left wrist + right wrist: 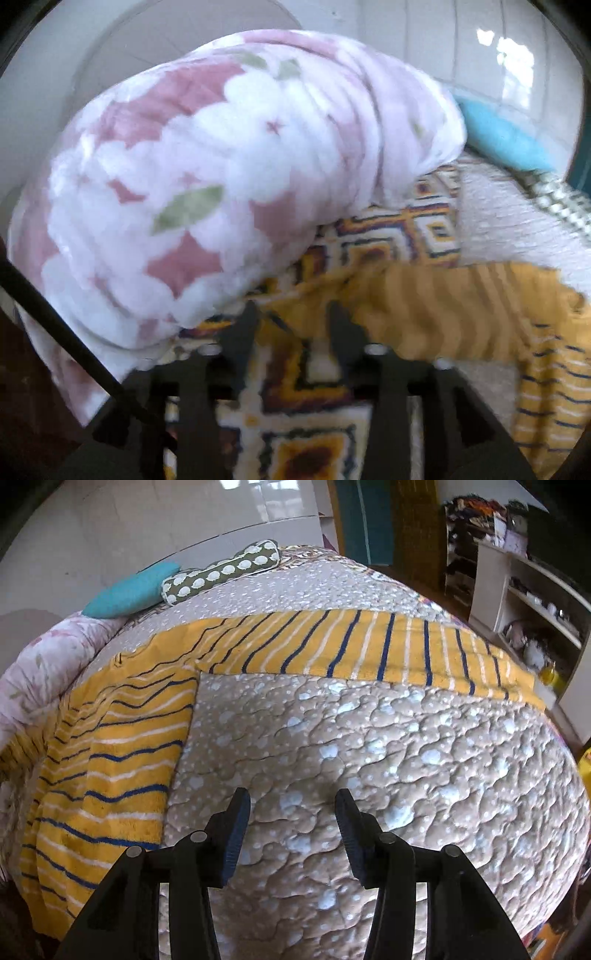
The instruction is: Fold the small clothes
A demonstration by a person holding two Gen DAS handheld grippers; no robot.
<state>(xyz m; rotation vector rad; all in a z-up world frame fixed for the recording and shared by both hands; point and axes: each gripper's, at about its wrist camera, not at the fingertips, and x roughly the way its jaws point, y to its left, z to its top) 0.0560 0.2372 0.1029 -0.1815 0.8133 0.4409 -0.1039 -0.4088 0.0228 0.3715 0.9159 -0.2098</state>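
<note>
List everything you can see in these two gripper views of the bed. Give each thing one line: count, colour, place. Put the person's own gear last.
striped cloth: one, yellow with navy and white stripes, spread in an L across the bed
bedspread: one, beige with pale dots, quilted, covering the bed
floral blanket: one, pink and white with green leaves, rolled up at the bed's left edge
patterned cover: one, white, yellow and dark geometric, under the blanket
blue cushion: one, turquoise, far end of the bed
spotted cushion: one, green with white spots, beside the blue one
shelves: white, cluttered, right of the bed
left gripper: black, open, empty
right gripper: black, open, above bare bedspread
</note>
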